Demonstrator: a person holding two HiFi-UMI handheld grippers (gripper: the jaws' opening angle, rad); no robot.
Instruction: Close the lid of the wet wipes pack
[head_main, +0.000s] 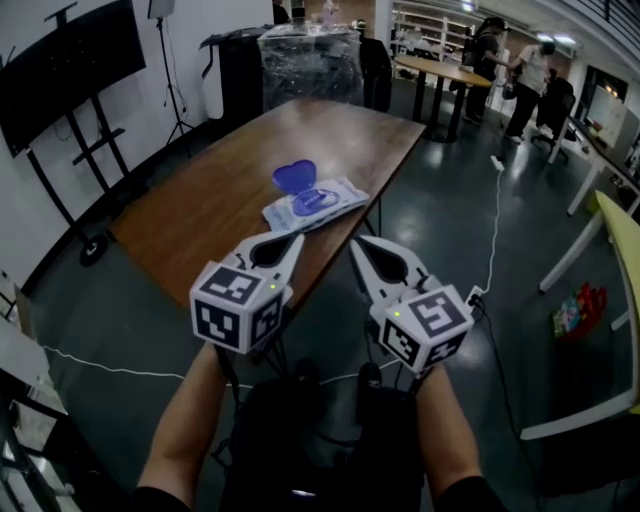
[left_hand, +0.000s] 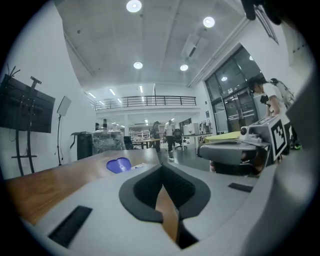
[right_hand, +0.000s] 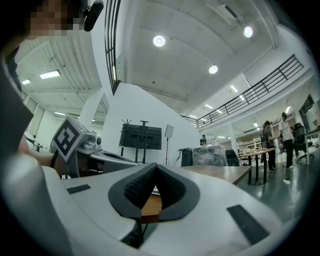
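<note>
The wet wipes pack (head_main: 318, 205) lies flat on the brown table (head_main: 200, 200), near its right edge. Its blue lid (head_main: 294, 177) stands open at the pack's far-left end. My left gripper (head_main: 297, 240) is shut and empty, with its tips over the table's near corner, just short of the pack. Beside it my right gripper (head_main: 355, 242) is shut and empty too, off the table's edge. In the left gripper view the blue lid (left_hand: 118, 165) shows ahead-left of the left gripper (left_hand: 162, 167). The pack is barely visible past the right gripper (right_hand: 156, 167) in its own view.
A black screen on a stand (head_main: 70, 60) is at the left wall. A plastic-wrapped stack (head_main: 310, 60) sits beyond the table's far end. People (head_main: 525, 80) stand by tables at the back right. A white cable (head_main: 495, 220) runs across the floor; a yellow-green tabletop (head_main: 625, 240) is at the right.
</note>
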